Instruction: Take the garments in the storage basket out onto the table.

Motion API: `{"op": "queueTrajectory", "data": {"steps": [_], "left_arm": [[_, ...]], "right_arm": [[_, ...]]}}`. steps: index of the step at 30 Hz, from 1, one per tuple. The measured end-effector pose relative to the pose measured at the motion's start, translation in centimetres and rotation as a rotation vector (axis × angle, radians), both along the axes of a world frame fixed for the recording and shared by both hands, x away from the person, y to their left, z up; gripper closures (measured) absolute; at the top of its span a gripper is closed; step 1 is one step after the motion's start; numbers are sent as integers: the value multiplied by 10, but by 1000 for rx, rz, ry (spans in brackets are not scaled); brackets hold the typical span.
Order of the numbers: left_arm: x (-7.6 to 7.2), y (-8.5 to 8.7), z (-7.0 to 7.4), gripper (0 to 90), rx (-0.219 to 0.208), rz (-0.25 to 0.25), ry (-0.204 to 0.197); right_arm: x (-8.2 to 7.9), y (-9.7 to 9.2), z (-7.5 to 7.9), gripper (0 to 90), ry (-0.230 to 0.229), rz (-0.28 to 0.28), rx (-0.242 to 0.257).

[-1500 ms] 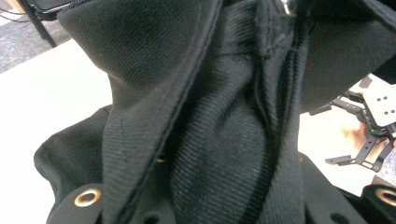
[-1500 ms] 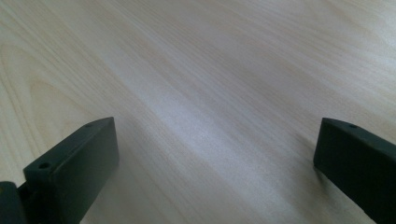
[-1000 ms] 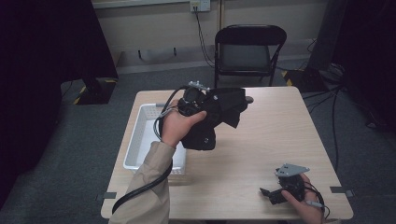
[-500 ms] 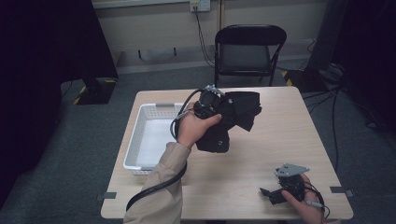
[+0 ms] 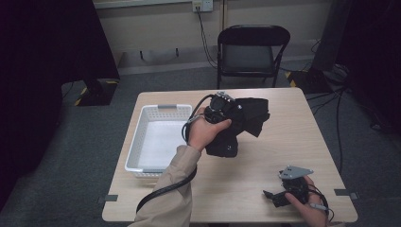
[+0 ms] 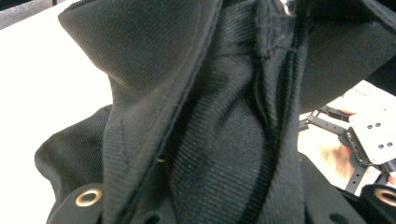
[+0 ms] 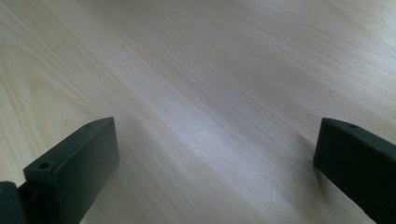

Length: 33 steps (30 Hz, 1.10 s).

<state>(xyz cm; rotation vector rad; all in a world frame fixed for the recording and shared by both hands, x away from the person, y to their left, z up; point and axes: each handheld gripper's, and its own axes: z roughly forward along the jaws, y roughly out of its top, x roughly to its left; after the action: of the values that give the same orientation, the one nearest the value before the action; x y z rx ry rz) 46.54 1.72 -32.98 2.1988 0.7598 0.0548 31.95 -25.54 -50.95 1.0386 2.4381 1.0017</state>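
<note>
**Black fabric bundle held up at table centre, right gripper idle**

A black fabric item [image 5: 246, 118], thick woven cloth with stitched seams and brass-coloured eyelets, hangs lifted above the middle of the wooden table [image 5: 265, 161]. In the left gripper view it crowds right up against the camera, folds bunched directly over the spot where the jaws rise, so they are hidden and I cannot tell whether they grip it or how far apart they stand. From the high view the left gripper [image 5: 221, 105] sits at the cloth's 9 o'clock side, the left hand [image 5: 204, 131] wrapped around it, and a cable loops down along the beige sleeve.

At 9 o'clock from the bundle, a white plastic basket [image 5: 135, 142] rests on the table.

The right gripper [image 5: 276, 196] lies low at 5 o'clock, well apart from the cloth, held by the right hand [image 5: 307, 205]. Its own view shows its jaws spread wide over bare wood, nothing between them.
</note>
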Motion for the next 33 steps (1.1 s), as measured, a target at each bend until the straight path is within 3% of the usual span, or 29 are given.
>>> {"op": "queueTrajectory", "data": {"steps": [18,33], "left_arm": [[8,-23,-30,722,-1,-15,29],[12,-35,-54,718,30,-19,57]], "right_arm": [[0,0,0,0,0,0,1],[0,0,0,0,0,0,0]]}}
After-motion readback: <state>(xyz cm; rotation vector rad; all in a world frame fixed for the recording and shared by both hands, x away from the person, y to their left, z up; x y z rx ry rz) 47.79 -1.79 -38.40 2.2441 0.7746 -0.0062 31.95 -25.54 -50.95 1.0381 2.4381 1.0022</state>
